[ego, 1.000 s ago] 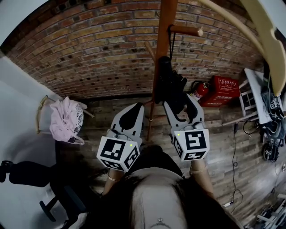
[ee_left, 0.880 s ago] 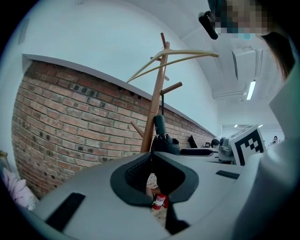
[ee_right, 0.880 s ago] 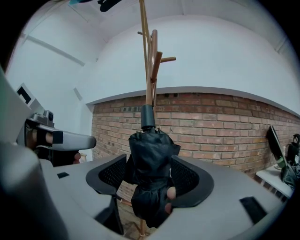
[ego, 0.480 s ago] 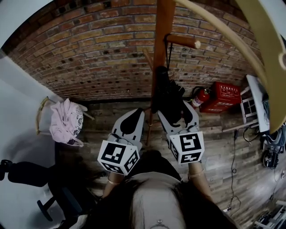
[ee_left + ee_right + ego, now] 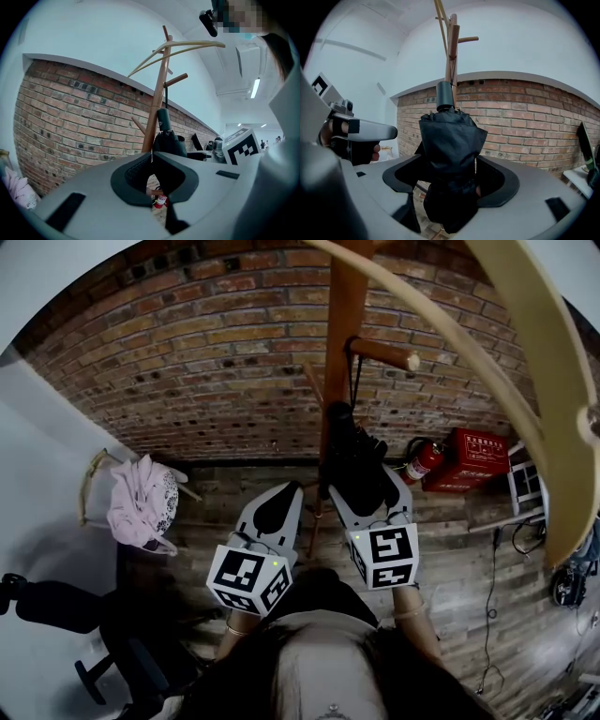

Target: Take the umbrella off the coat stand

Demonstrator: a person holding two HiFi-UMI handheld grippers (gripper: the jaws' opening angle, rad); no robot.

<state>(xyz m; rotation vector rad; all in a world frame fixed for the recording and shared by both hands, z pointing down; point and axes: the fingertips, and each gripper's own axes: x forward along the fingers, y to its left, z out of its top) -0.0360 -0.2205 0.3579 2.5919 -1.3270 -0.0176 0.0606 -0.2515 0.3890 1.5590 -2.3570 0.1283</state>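
A folded black umbrella (image 5: 356, 465) hangs by its strap from a peg (image 5: 384, 353) of the wooden coat stand (image 5: 345, 324), in front of a brick wall. My right gripper (image 5: 367, 486) is around the umbrella's lower part (image 5: 450, 154). Its jaws are opening, with the fabric between the pads and a little room on the left side. My left gripper (image 5: 286, 489) hovers beside it to the left, shut and empty, its tips meeting (image 5: 151, 154). From the left gripper view the umbrella (image 5: 166, 138) shows just beyond those tips.
Long curved wooden arms (image 5: 525, 362) of the stand sweep overhead at the right. A fire extinguisher (image 5: 424, 457) and a red box (image 5: 469, 457) stand by the wall. Pink clothing (image 5: 139, 502) lies on a chair at the left, and a black office chair (image 5: 56, 601) stands below it.
My right gripper has sunk a little along the umbrella and its jaws have spread wider around it. The left gripper has stayed where it was.
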